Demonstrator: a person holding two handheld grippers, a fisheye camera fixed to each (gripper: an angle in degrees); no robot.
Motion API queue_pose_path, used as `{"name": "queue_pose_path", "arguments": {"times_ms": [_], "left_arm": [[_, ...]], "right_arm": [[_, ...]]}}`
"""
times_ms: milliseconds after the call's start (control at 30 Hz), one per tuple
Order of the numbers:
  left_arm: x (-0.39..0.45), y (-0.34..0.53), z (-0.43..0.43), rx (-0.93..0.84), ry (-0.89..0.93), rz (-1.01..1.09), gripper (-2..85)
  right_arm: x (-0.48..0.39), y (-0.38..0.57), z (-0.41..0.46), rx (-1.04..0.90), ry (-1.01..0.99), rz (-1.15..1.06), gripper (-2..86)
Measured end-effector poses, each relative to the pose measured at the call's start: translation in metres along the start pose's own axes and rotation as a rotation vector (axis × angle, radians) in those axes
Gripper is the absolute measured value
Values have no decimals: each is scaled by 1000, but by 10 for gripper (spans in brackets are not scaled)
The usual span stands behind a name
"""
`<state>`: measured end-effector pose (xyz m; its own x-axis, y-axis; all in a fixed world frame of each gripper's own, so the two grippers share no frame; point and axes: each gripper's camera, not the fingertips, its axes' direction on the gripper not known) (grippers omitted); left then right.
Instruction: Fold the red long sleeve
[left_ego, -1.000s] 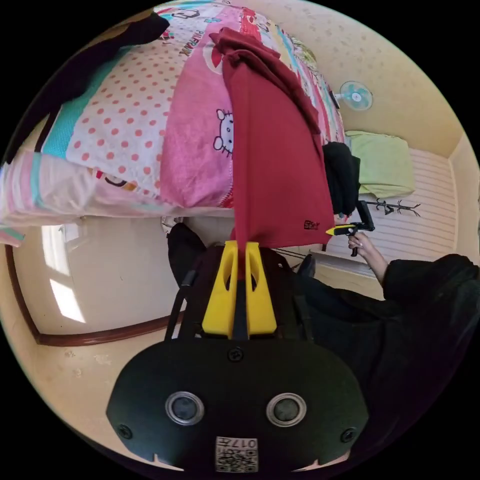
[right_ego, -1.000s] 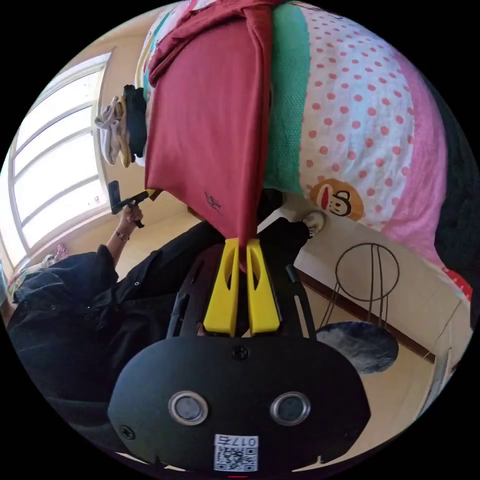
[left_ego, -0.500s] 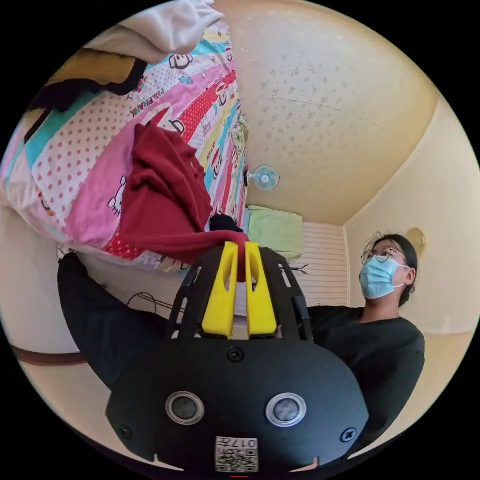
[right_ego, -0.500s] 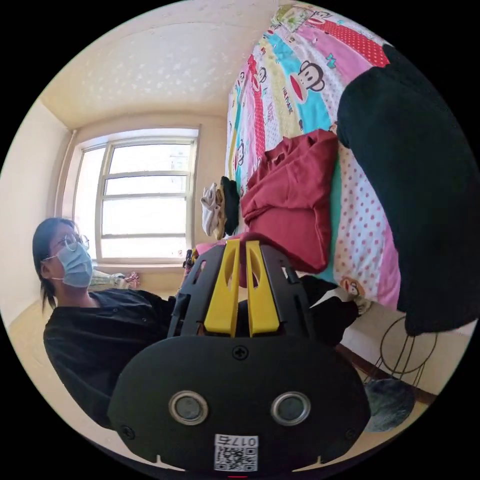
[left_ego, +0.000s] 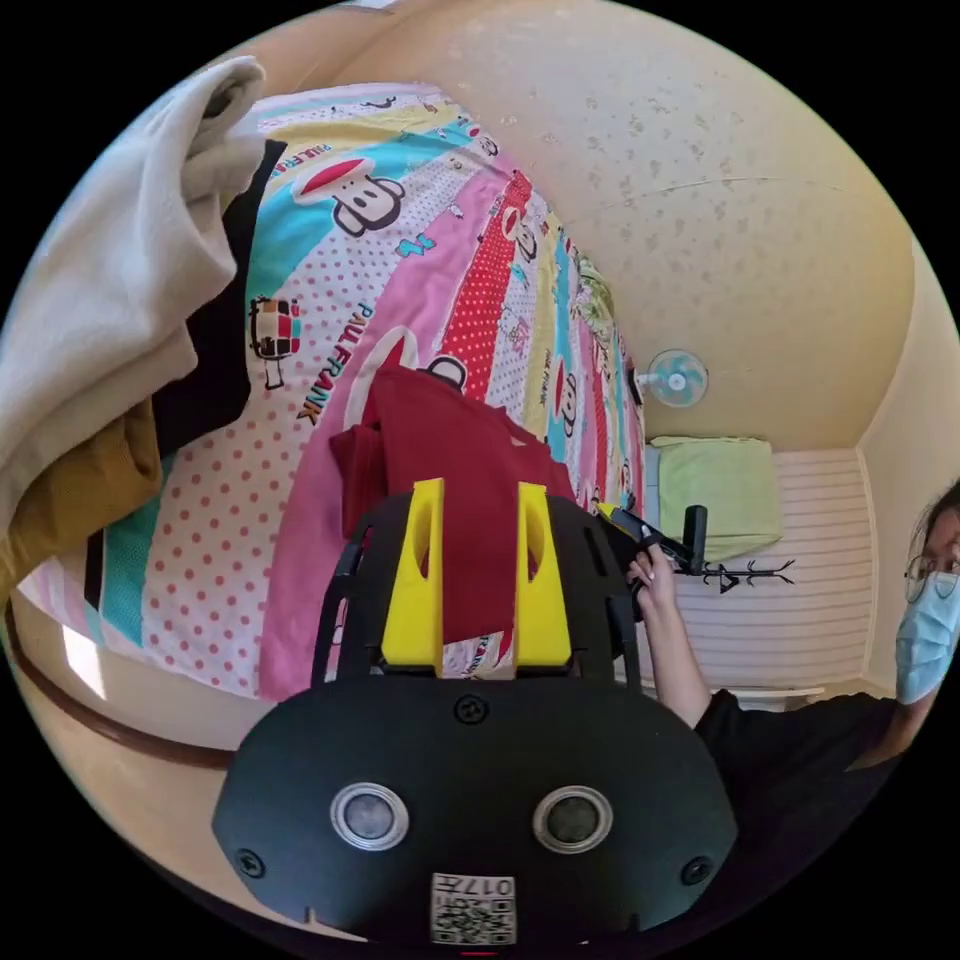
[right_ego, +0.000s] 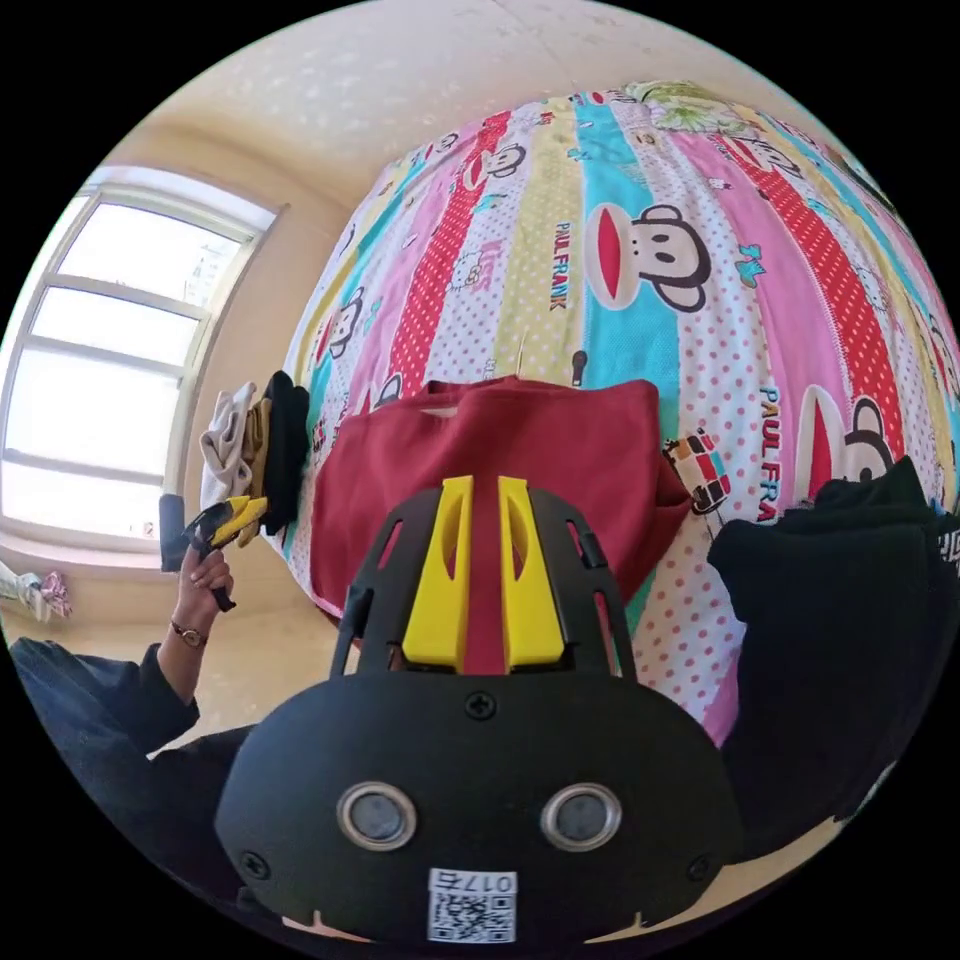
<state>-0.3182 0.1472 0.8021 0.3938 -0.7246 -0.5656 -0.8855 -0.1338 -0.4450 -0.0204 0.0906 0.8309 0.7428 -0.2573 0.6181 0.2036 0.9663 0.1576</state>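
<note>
The red long sleeve (left_ego: 440, 440) lies folded over on the striped cartoon bedspread (left_ego: 400, 250), near the bed's edge. My left gripper (left_ego: 478, 490) hovers over it with its jaws wide apart and no cloth between them. In the right gripper view the same red garment (right_ego: 560, 440) lies as a flat rectangle on the bedspread (right_ego: 620, 200). My right gripper (right_ego: 485, 485) stands above it, jaws slightly apart, gripping nothing. The left gripper (right_ego: 235, 515) also shows in the person's hand at the left. The right gripper (left_ego: 615, 515) shows in the other hand beside the garment.
A pile of cream, mustard and black clothes (left_ego: 110, 300) lies on the bed left of the garment. A black garment (right_ego: 840, 620) lies to its right. A window (right_ego: 90, 370), a wall fan (left_ego: 677, 377) and a green-covered object (left_ego: 715, 490) stand beyond the bed.
Both grippers lifted the hanging hem from the bed's edge up over the garment, then opened and let it go. The red long sleeve now lies folded on the bed.
</note>
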Motion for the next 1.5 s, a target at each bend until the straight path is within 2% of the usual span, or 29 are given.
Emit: {"name": "queue_pose_path", "arguments": {"times_ms": [67,100,133,200,233,300,367,433,467,500,567,600,700,833,933,1000,1100,1133,1200,1300,1333,1400,1500], "left_arm": [[-15,20,24,-79,-123,-44,124],[-26,32,39,-132,-159,-81,150],[-39,43,54,-183,-144,-134,168],[-58,55,73,-235,-46,-217,180],[-69,59,83,-246,26,-268,180],[-76,56,95,-242,128,-275,173],[-79,51,108,-262,134,-280,158],[-84,48,120,-278,86,-276,116],[-84,48,120,-268,103,-269,104],[-85,50,118,-232,153,-259,83],[-82,54,111,-184,200,-255,64],[-75,55,107,-160,233,-237,61],[-27,47,97,-83,272,-86,56],[97,42,128,-84,229,295,51],[168,60,195,-177,284,474,51],[192,74,245,-268,333,504,52],[205,95,304,-398,341,503,60],[199,99,307,-386,347,470,64],[181,102,295,-287,321,417,88],[128,105,268,-85,127,282,114],[103,105,270,-71,54,199,135],[66,104,294,-159,19,84,166],[31,111,358,-364,164,13,175]], "right_arm": [[0,-3,32,-78,39,21,15],[6,-4,57,-175,157,58,12],[13,-3,80,-286,276,62,10],[17,-9,80,-292,292,185,8],[6,-17,77,-325,409,216,7],[-26,-23,67,-265,674,190,6],[-64,-23,55,-108,730,109,6],[-102,-16,56,46,551,-57,6],[-105,-14,60,60,515,-76,6],[-102,-14,79,44,466,-79,6],[-75,-16,137,-188,408,-59,7],[-61,-11,149,-170,370,-57,7],[-30,-14,111,-171,190,51,7],[31,48,41,48,17,233,8],[79,106,9,86,24,358,9],[106,135,1,49,57,400,12],[151,175,-8,-12,32,469,21],[167,187,-12,1,-16,481,29],[189,203,-15,23,-129,492,50],[221,223,-10,79,-367,514,103],[232,230,-2,97,-468,534,122],[248,239,14,124,-634,589,152],[265,252,44,194,-863,713,194]]}}
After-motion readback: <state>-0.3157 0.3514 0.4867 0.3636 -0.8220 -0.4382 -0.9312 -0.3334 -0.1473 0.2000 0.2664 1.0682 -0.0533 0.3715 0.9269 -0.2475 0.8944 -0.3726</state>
